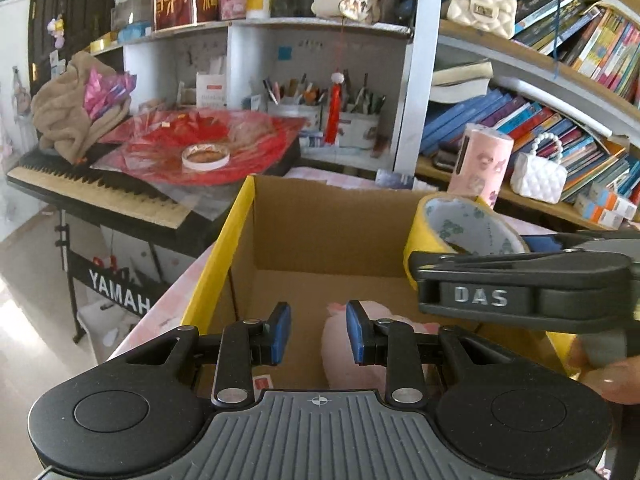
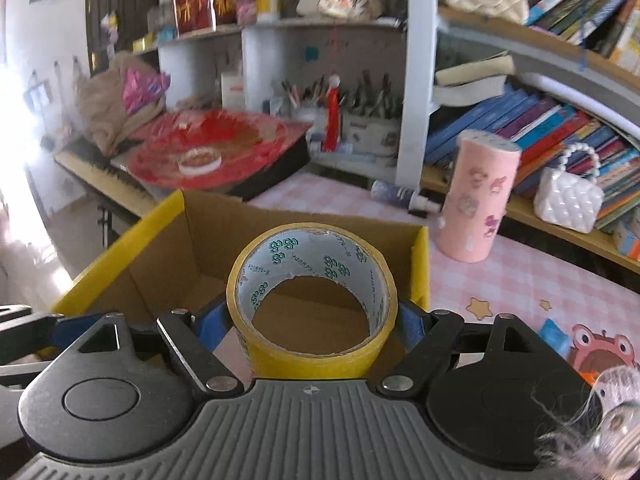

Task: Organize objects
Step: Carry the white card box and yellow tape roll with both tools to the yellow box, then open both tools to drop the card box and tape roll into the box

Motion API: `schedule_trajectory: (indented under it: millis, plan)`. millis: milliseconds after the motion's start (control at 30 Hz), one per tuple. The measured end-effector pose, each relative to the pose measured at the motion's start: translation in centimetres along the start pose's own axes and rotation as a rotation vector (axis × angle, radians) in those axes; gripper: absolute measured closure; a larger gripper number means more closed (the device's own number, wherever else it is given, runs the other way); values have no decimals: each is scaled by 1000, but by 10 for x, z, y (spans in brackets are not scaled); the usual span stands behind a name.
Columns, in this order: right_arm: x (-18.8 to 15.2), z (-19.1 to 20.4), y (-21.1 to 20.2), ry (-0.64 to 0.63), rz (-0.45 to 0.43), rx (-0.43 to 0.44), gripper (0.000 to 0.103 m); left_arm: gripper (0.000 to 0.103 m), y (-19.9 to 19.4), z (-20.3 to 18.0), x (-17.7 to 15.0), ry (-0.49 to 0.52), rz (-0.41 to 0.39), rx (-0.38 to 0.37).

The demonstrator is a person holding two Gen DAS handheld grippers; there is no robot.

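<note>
My right gripper [image 2: 312, 316] is shut on a yellow roll of tape [image 2: 312, 344], its blue pads pressing the roll's two sides. It hangs over the near right part of an open cardboard box with yellow edges [image 2: 160, 248]. In the left wrist view the same tape roll [image 1: 460, 224] sits in the right gripper [image 1: 424, 272] above the box's right wall. My left gripper [image 1: 318, 334] hovers over the box [image 1: 320, 232], jaws nearly closed with only a narrow gap and nothing between them. A pink plush [image 1: 360, 344] lies on the box floor just below it.
A pink cylinder [image 2: 476, 196], a small spray bottle [image 2: 404, 196] and a white handbag [image 2: 568, 196] stand right of the box on the pink checked tabletop. Bookshelves rise behind. A keyboard [image 1: 100, 192] with red wrapping and a white tape roll is at left.
</note>
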State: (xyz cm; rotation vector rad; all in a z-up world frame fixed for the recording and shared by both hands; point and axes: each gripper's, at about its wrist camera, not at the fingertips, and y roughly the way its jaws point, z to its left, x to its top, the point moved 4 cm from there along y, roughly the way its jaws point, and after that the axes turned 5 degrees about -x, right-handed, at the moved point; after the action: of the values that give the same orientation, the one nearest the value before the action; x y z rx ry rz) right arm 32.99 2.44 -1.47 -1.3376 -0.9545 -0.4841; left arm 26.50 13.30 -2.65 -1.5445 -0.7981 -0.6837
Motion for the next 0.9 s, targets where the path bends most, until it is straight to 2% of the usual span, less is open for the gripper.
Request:
schedule_trajectory:
  millis: [167,367,467,500,567,633,700,767,900]
  plan:
    - [0,3,22,-17,91,16,22,74,8,1,-3,-9,21,5]
    - [1,5,27,-18,120,28,21,72,12,2,-6,-17,25,8]
    - [2,1,18,14,54,36,6,61,4,4,-3,-30,-34,16]
    - [2,0,14,23,23,39,5,51,1,3,-2,-32,-46,14]
    - [2,0,7,21,-6,39,5,42,-7,3,2,-25,-80,23]
    - [3,0,-3,29,-33,34,5,38,-15,1,5,-11,-105,20]
    - [5,-1,-17,39,-67,32,5,29,-25,1,6,-8,-126,18]
    - [5,-1,-29,43,-93,21,5,23,-35,1,6,-11,-144,21]
    - [2,-1,-58,59,-137,3,5,22,-57,6,2,-30,-159,16]
